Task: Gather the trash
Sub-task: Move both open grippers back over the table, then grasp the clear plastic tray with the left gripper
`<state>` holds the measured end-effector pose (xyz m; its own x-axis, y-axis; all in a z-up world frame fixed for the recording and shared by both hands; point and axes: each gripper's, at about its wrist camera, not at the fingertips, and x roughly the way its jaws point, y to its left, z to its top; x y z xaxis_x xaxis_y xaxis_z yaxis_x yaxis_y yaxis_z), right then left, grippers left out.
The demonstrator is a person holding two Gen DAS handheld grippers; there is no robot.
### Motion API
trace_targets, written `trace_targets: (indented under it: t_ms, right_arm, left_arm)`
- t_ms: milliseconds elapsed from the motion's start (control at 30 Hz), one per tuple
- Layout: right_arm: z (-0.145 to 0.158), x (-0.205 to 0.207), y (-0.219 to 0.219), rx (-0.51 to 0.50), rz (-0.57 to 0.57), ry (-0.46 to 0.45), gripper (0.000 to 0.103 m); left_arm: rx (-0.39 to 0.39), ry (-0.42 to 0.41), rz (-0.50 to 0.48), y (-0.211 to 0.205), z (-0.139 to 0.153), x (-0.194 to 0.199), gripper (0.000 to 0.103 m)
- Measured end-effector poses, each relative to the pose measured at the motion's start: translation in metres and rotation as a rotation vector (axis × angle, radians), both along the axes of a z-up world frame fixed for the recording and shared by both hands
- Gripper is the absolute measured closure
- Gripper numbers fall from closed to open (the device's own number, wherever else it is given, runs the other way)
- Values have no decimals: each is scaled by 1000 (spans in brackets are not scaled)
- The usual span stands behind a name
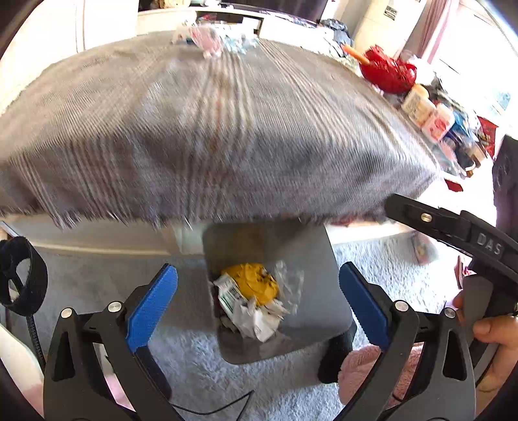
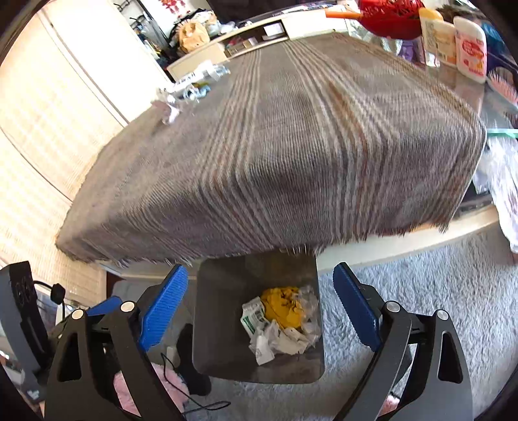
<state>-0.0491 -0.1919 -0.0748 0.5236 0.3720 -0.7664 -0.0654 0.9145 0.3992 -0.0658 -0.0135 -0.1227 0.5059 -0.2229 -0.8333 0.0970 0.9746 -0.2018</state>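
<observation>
A grey square bin [image 1: 310,259] [image 2: 223,324] stands on the rug below the table edge. Inside lie a yellow crumpled wrapper [image 1: 254,281] [image 2: 281,307], white paper scraps [image 1: 255,319] [image 2: 278,343] and clear plastic [image 1: 289,285]. My left gripper [image 1: 259,301] hangs above the bin, open, with nothing between its blue pads. My right gripper [image 2: 260,307] is also open over the bin and holds nothing; its black body [image 1: 453,226] shows at the right of the left wrist view. More crumpled trash [image 1: 213,39] [image 2: 181,94] lies at the far side of the table.
A grey striped cloth [image 1: 210,129] [image 2: 291,145] covers the table. A red basket [image 1: 388,69] [image 2: 388,13] and bottles [image 1: 427,113] [image 2: 453,42] crowd its right end. A pale shaggy rug [image 1: 388,268] [image 2: 437,291] lies underneath. A hand [image 1: 495,336] grips the right tool.
</observation>
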Motion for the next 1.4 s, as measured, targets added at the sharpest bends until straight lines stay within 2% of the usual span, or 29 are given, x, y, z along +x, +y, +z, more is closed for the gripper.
trace_targets:
  t_ms: [133, 333, 567, 833, 967, 1033, 1167, 1400]
  right_arm:
    - [21, 16, -7, 12, -4, -20, 11]
    - [51, 60, 3, -104, 39, -57, 11]
    - [62, 125, 12, -115, 37, -62, 11]
    - [71, 185, 28, -151, 42, -114, 11]
    - [70, 215, 27, -135, 27, -121, 11]
    - [67, 230, 25, -128, 14, -120, 11]
    - [62, 254, 24, -151, 18, -120, 11]
    - [61, 277, 32, -161, 52, -144, 11]
  left_arm:
    - [-8, 1, 31, 14, 18, 21, 8]
    - [37, -42, 64, 29, 47, 56, 8]
    - [32, -91, 133, 48, 76, 111, 8]
    - [68, -131, 168, 55, 82, 179, 8]
    - [74, -139, 172, 51, 79, 214, 8]
    - [68, -149, 177, 48, 78, 232, 10]
    - [34, -153, 181, 45, 75, 263, 33]
    - [1, -122, 220, 51, 65, 301, 41]
